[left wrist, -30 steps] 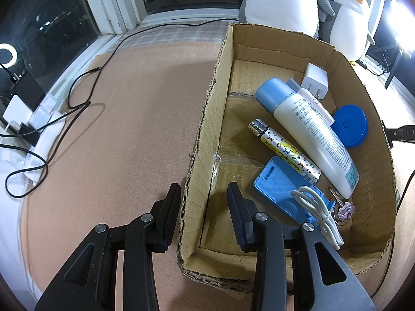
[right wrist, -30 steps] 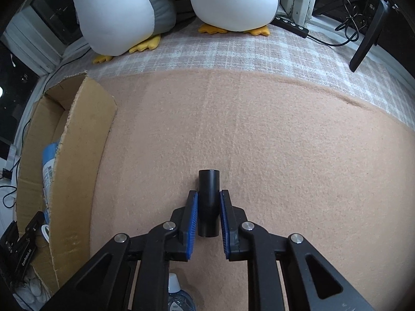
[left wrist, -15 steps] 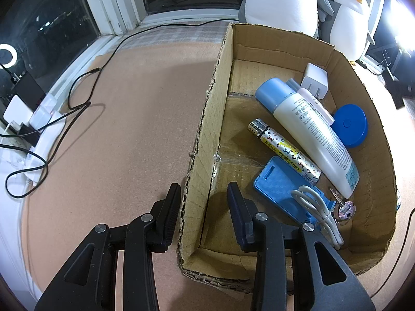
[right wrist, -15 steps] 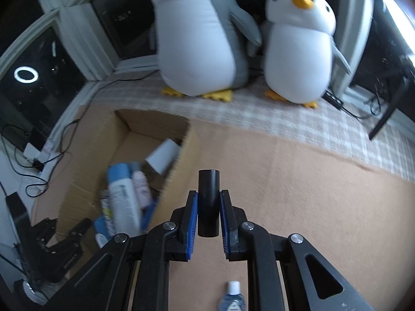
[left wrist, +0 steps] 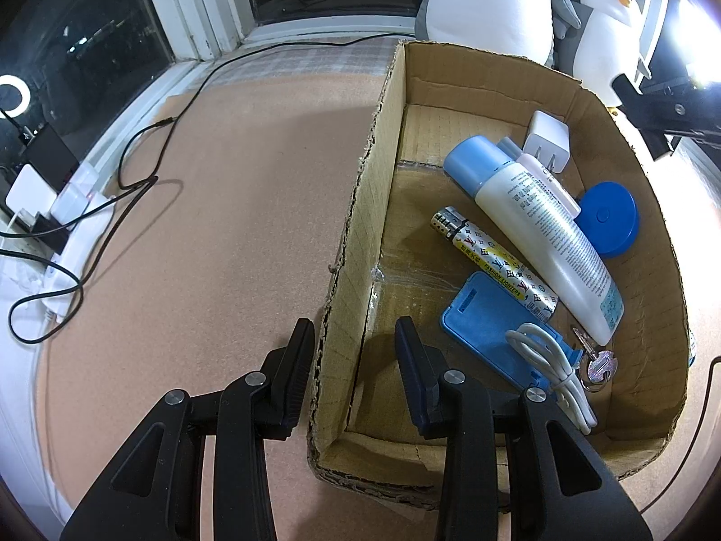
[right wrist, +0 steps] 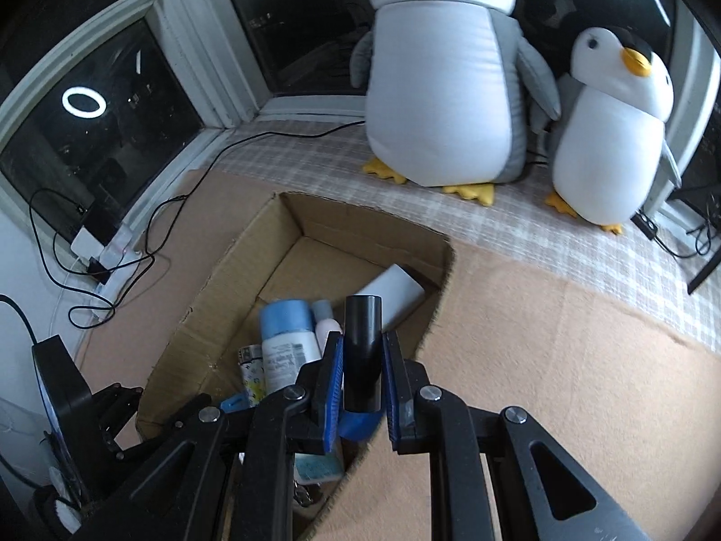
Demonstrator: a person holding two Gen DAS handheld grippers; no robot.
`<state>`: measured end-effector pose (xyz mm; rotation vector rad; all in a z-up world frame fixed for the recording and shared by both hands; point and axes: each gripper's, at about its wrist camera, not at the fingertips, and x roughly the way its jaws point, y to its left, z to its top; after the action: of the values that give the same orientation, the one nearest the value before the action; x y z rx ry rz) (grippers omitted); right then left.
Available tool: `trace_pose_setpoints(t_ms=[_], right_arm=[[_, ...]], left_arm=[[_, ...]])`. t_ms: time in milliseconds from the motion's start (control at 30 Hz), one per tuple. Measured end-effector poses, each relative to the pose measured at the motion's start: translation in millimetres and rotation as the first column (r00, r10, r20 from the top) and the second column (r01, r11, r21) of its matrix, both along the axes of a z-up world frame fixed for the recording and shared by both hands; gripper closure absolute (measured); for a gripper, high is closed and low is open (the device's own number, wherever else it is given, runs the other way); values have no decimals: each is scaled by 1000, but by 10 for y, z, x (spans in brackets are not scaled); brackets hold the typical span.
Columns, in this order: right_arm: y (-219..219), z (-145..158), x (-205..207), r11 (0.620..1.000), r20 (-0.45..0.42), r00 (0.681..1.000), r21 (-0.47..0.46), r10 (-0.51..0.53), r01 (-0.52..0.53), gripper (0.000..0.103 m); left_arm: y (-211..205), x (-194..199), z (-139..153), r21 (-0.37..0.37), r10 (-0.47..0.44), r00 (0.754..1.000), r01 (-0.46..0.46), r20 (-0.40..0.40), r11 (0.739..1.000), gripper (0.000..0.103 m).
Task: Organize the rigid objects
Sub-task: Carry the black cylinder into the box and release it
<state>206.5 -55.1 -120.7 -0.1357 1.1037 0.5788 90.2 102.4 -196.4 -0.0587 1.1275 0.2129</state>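
An open cardboard box (left wrist: 360, 207) lies on the tan mat. Inside it are a white bottle with a blue cap (left wrist: 536, 221), a patterned lighter (left wrist: 491, 261), a blue round lid (left wrist: 608, 218), a white charger (left wrist: 547, 139), a blue card holder (left wrist: 486, 320), a white cable (left wrist: 554, 369) and a key (left wrist: 597, 363). My left gripper (left wrist: 353, 365) is open, its jaws astride the box's left wall. My right gripper (right wrist: 360, 378) is shut on a black cylinder (right wrist: 362, 347), held above the box's right wall (right wrist: 439, 297); it shows at the left view's edge (left wrist: 662, 103).
Two plush penguins (right wrist: 446, 72) (right wrist: 608, 135) sit on the checked cloth behind the box. Black cables (left wrist: 135, 171) and power adapters (left wrist: 49, 198) lie at the left by the window. A small bottle tip is hidden under my right gripper.
My right gripper has carried the black cylinder up and left, from over the bare mat to above the box. The left gripper and box have not moved.
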Motion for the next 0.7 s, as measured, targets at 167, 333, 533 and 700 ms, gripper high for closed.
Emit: trace_pose_setpoints(t_ms=[167, 333, 533, 700], right_arm=[[111, -74, 38, 1000, -8, 1000, -10, 12, -12, 88], [165, -159, 73, 1000, -13, 1000, -29, 8, -8, 88], [194, -224, 95, 999, -23, 1000, -37, 11, -11, 88], [209, -232, 78, 999, -24, 999, -41, 21, -22, 88]], left_arm=[[6, 4, 5, -1, 0, 1000, 0, 0, 1000, 67], [6, 7, 8, -2, 2, 1000, -2, 0, 1000, 67], [6, 6, 7, -2, 2, 1000, -2, 0, 1000, 67], [6, 5, 6, -3, 2, 1000, -2, 1, 1000, 67]])
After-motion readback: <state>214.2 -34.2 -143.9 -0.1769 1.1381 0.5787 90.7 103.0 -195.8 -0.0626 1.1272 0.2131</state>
